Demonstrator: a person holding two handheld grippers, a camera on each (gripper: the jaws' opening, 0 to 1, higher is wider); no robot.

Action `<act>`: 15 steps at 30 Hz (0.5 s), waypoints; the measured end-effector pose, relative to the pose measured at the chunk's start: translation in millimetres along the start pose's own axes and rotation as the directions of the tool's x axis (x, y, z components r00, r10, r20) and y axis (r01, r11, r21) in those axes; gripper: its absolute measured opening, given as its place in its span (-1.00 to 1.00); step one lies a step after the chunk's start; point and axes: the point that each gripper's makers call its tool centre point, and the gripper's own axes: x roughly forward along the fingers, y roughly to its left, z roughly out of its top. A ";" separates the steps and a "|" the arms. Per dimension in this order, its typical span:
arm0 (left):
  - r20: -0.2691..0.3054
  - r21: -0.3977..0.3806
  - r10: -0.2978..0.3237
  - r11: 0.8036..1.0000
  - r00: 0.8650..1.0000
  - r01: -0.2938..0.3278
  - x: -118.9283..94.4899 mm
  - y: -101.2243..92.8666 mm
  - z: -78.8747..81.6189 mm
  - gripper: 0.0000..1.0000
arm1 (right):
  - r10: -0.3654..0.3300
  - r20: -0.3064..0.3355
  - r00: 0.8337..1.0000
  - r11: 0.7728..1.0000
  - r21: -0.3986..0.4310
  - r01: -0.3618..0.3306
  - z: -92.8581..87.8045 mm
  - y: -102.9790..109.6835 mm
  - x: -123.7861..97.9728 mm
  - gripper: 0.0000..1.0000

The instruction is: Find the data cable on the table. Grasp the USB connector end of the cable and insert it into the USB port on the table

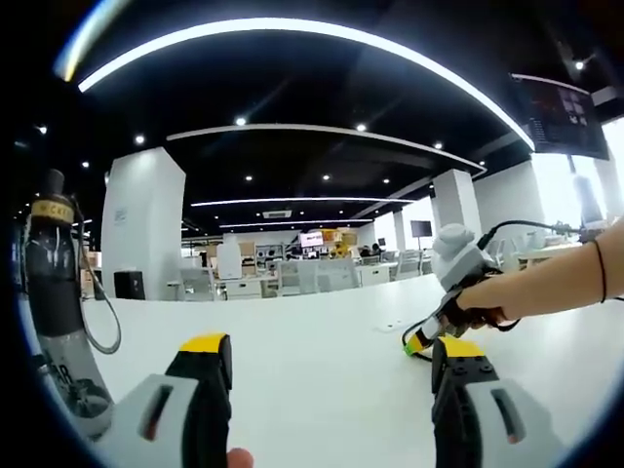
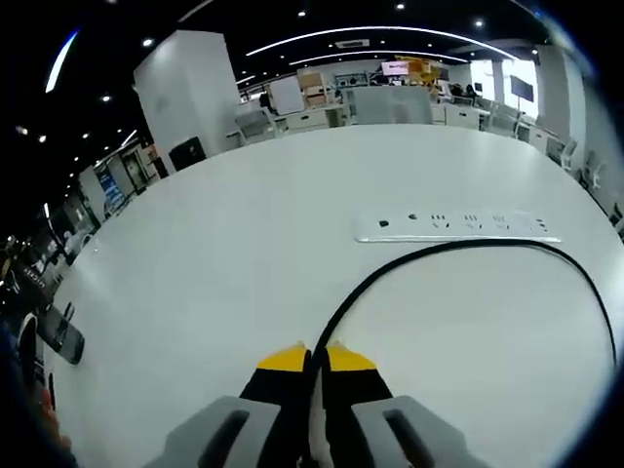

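One black cable pinched in right gripper, power strip beyond, left gripper wide, seemingly empty.

My claw is clamped on the black cable; it loops toward 3 o'clock, power strip at 1 o'clock.

Black data cable pinched between closed jaws of right gripper at bottom centre, curving up and right over white table, then dropping along right edge. White power strip lies flat just above arc, centre right. USB connector end hidden.
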 end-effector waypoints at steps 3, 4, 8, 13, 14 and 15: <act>-0.004 0.002 0.000 1.000 1.000 0.000 0.3 -0.1 -1.7 0.69 | 0.018 0.009 1.000 1.000 0.018 -0.018 1.0 3.2 -0.6 -0.88; -0.006 0.004 0.000 1.000 1.000 0.000 0.4 -0.4 -2.2 0.69 | 0.025 0.014 1.000 0.999 0.021 -0.025 2.6 4.6 -1.0 -0.88; -0.012 0.013 -0.002 1.000 1.000 0.002 1.3 -1.6 -4.5 0.69 | 0.065 0.049 0.997 0.997 0.035 -0.066 12.1 12.7 -5.7 -0.88; -0.017 0.022 -0.006 1.000 1.000 0.007 2.2 -3.7 -7.2 0.68 | 0.092 0.081 0.992 0.995 0.037 -0.096 19.7 21.3 -11.9 -0.89; -0.013 0.023 -0.007 1.000 1.000 0.007 2.1 -4.1 -6.7 0.68 | 0.102 0.092 0.990 0.993 0.041 -0.107 21.6 23.9 -12.7 -0.89; -0.010 0.023 -0.008 1.000 1.000 0.008 2.1 -4.4 -6.3 0.68 | 0.112 0.102 0.988 0.992 0.047 -0.117 23.3 25.9 -13.9 -0.89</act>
